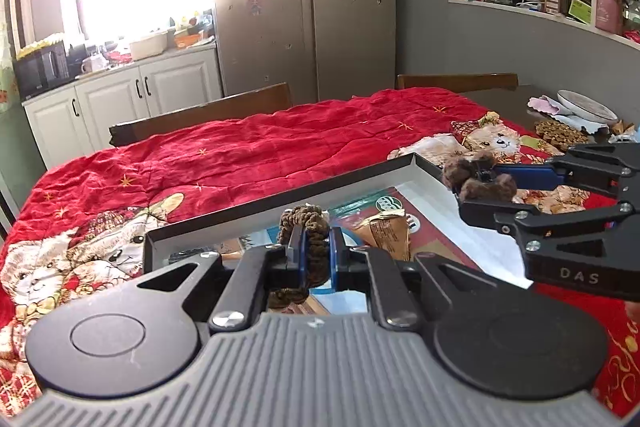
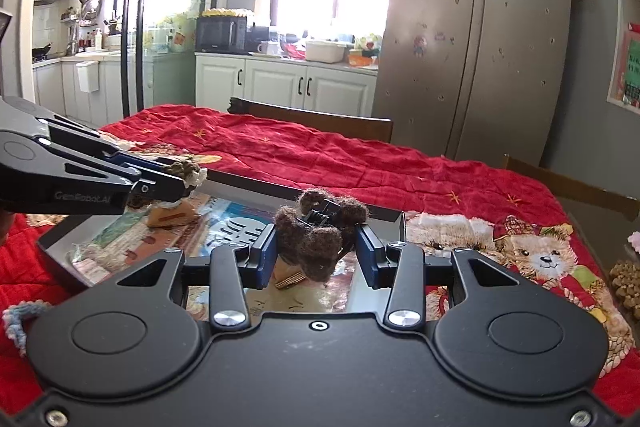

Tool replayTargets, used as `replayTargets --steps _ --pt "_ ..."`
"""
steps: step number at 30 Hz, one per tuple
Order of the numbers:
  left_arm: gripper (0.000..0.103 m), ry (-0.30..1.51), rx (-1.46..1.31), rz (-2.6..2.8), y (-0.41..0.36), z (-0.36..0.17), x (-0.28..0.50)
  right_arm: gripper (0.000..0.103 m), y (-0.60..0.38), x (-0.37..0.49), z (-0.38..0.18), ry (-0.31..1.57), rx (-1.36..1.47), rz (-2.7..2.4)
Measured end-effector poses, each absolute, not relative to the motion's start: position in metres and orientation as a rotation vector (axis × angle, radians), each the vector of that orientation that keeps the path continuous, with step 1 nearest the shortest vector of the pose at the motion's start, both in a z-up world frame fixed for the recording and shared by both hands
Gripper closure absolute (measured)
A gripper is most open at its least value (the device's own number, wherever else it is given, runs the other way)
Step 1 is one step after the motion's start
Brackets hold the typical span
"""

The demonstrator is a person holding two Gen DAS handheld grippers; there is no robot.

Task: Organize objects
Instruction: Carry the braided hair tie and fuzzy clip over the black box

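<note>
Red quilted worktop (image 1: 248,155) | left wrist: left hand-held gripper (image 1: 316,255) pinching one olive scrunchie (image 1: 308,227) over one framed tray (image 1: 280,193), one wrapped packet (image 1: 386,231) already inside | right wrist: right hand-held gripper (image 2: 316,255) pinching one brown fuzzy clip (image 2: 320,227) above tray; both drops remain.

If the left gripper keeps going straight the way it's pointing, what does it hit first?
Probably the inside of the shallow grey-rimmed tray. The left gripper, shut on a brown knitted scrunchie, points slightly downward over the tray's printed bottom, near a tan wrapped packet. Depth is unclear, so it might meet the far rim instead.
</note>
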State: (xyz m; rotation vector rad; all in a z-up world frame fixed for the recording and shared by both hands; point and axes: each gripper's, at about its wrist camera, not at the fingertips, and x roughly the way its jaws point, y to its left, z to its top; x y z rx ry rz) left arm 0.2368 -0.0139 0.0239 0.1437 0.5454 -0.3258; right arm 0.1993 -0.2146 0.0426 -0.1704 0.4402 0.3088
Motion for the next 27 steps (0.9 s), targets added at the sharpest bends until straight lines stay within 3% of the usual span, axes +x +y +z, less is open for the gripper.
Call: replayTargets --steps 27 --pt "0.089 0.637 0.167 -0.299 -0.033 -0.016 0.295 0.063 -0.214 0.305 0.001 0.608 -0.064 0.212"
